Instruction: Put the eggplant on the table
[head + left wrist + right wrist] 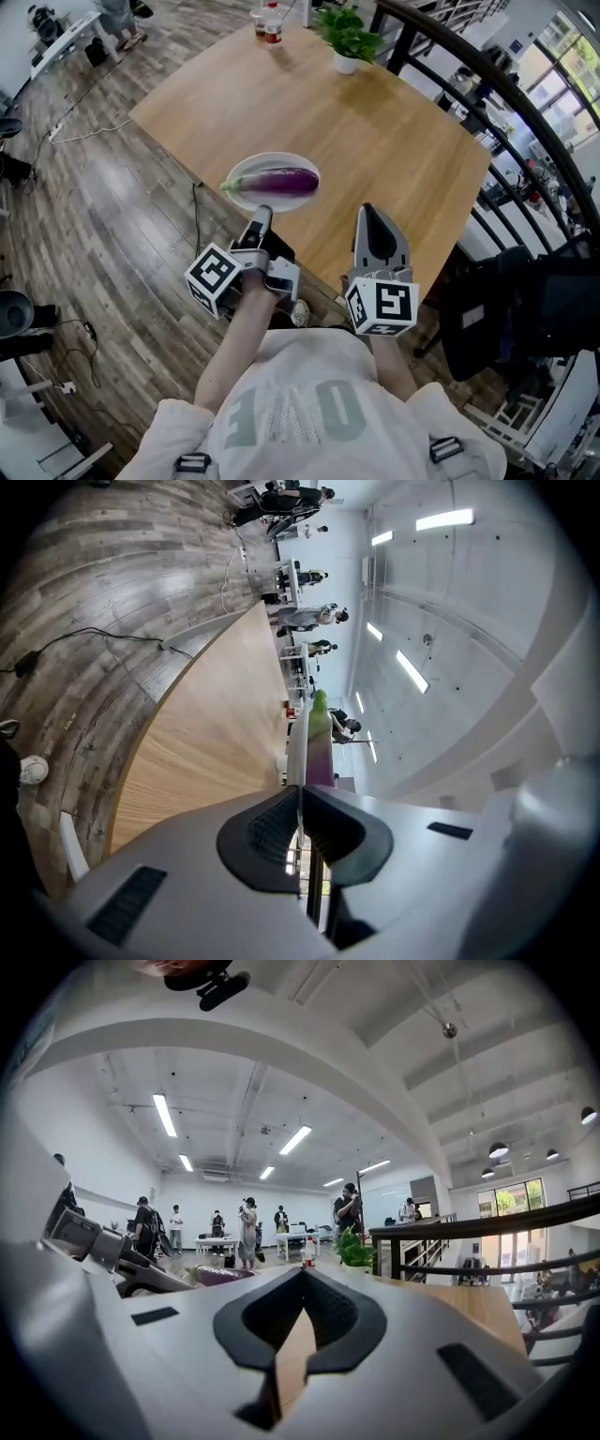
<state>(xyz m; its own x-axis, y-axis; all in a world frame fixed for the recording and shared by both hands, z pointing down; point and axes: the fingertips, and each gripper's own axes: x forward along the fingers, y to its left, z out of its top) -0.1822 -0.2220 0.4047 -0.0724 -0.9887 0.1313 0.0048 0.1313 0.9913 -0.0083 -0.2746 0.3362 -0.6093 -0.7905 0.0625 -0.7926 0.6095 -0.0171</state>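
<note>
Eggplant (277,181) — glossy, oblong; round white plate (267,160)

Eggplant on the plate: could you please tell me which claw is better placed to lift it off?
Probably the right claw: it is shut and empty, beside the plate. The left claw is clamped on that plate's rim, under the eggplant.

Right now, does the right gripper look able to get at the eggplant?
Probably yes. The eggplant lies uncovered on the plate, which the left gripper clamps by its near rim; the right gripper is beside it with nothing between them. Its jaws are shut, so they must open first.
</note>
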